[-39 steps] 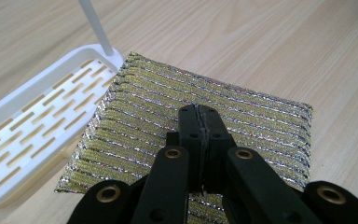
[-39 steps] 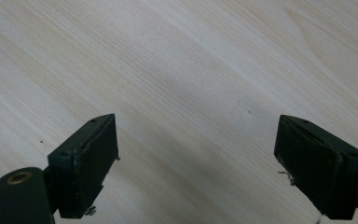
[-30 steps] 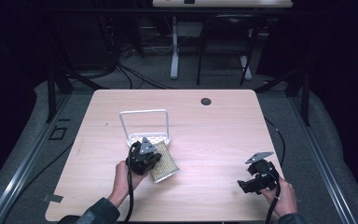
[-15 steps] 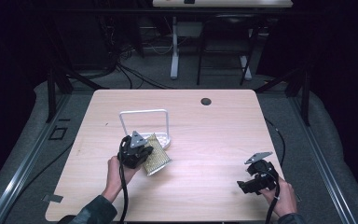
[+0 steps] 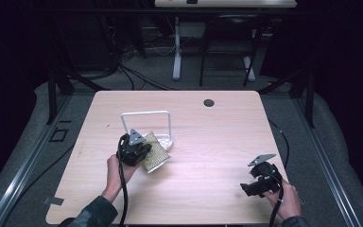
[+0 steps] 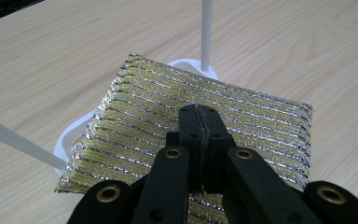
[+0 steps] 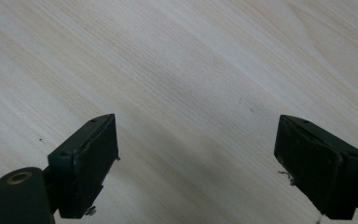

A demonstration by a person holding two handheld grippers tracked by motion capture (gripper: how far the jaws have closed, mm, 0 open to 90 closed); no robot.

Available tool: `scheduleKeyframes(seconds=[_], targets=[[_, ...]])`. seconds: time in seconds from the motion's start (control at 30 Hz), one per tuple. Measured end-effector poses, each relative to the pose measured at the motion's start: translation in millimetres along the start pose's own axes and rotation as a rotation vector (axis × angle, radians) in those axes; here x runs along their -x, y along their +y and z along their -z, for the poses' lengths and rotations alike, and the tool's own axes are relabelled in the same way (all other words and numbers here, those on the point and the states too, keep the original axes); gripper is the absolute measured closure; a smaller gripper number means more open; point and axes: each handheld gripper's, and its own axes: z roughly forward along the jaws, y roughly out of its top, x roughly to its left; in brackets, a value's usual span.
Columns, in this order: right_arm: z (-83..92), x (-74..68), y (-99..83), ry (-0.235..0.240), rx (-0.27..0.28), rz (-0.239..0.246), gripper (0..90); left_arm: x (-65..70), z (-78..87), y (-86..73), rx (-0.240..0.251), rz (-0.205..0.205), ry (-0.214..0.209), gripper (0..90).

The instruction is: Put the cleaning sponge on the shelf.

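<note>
A gold-and-silver striped scouring pad lies partly over the base of a white wire rack, left of centre on the pale wooden table. The left gripper, jaws pressed together, pinches the pad. The right gripper hangs spread above bare wood. Dark floor and cables surround the table.

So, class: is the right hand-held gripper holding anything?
No: the right hand-held gripper has its jaws wide apart over the bare table.
</note>
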Motion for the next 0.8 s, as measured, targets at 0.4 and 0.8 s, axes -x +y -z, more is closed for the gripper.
scheduleKeyframes(seconds=[0.4, 0.8], targets=[[-1.9, -0.2, 0.3, 0.005, -0.013, -0.006, 13.1, -15.8, -2.5, 1.4, 0.043, 0.055, 0.050, 89.7], [-2.0, -0.3, 0.1, 0.005, -0.014, -0.007, 13.2, -24.7, -14.4, 5.7, 0.052, 0.078, 0.065, 89.7]])
